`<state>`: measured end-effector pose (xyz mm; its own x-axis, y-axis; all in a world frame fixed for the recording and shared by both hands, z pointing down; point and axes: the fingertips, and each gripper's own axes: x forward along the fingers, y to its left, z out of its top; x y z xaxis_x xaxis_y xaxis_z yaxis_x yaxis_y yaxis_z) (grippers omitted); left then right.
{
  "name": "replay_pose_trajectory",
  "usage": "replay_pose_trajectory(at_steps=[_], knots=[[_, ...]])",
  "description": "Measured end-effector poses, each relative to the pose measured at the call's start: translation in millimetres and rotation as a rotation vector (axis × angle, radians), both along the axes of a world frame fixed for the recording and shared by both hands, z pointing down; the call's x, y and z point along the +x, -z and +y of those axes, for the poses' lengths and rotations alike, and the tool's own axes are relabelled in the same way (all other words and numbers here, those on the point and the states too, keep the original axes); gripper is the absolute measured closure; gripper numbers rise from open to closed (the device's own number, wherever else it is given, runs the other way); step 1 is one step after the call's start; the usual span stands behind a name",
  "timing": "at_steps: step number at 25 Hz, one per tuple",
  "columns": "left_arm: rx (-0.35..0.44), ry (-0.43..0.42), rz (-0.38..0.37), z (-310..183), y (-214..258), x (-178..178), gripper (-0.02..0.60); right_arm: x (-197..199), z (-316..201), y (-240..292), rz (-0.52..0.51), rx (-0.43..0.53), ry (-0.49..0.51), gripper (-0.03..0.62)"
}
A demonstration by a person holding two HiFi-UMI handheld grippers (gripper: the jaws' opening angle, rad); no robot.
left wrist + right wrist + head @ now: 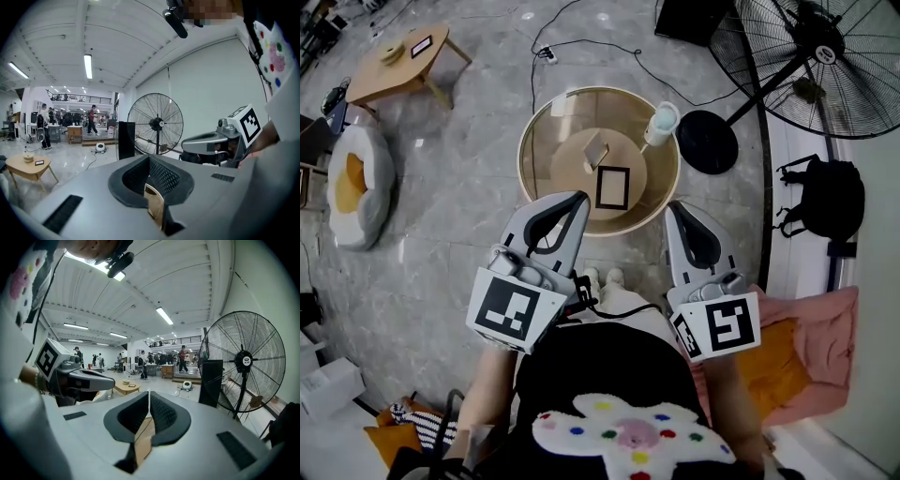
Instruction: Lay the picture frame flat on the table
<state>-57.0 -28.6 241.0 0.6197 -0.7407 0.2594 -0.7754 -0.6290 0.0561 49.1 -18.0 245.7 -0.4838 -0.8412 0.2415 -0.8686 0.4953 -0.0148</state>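
Seen from above, a round glass-topped counter (546, 120) sits in the upper middle of the frame. A black picture frame (612, 187) lies on it, just right of its centre, and a white bottle (661, 123) stands at its upper right rim. Below the counter, both claws point toward it (neither touches it). The left claw (577, 198) and the right claw (674, 207) are each pressed together, pinching nothing.

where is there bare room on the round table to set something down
The left half of the round table is bare, from its rim to the small tan object. The far edge left of the white container is free too. Crowded: centre right, where the picture frame and container sit close.
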Motion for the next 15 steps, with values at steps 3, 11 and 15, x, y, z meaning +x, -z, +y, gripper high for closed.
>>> replay_pose_trajectory(at_steps=[3, 11, 15], knots=[[-0.002, -0.002, 0.006, 0.1, 0.1, 0.2, 0.566, -0.5, 0.0, 0.2, 0.001, -0.001, -0.001, 0.554], [-0.003, -0.010, 0.008, -0.2, -0.4, 1.4, 0.566, -0.3, 0.3, 0.7, 0.007, 0.001, -0.007, 0.554], [-0.005, -0.014, 0.005, 0.0, -0.6, 2.5, 0.566, 0.1, -0.1, 1.6, 0.007, 0.002, -0.008, 0.555]])
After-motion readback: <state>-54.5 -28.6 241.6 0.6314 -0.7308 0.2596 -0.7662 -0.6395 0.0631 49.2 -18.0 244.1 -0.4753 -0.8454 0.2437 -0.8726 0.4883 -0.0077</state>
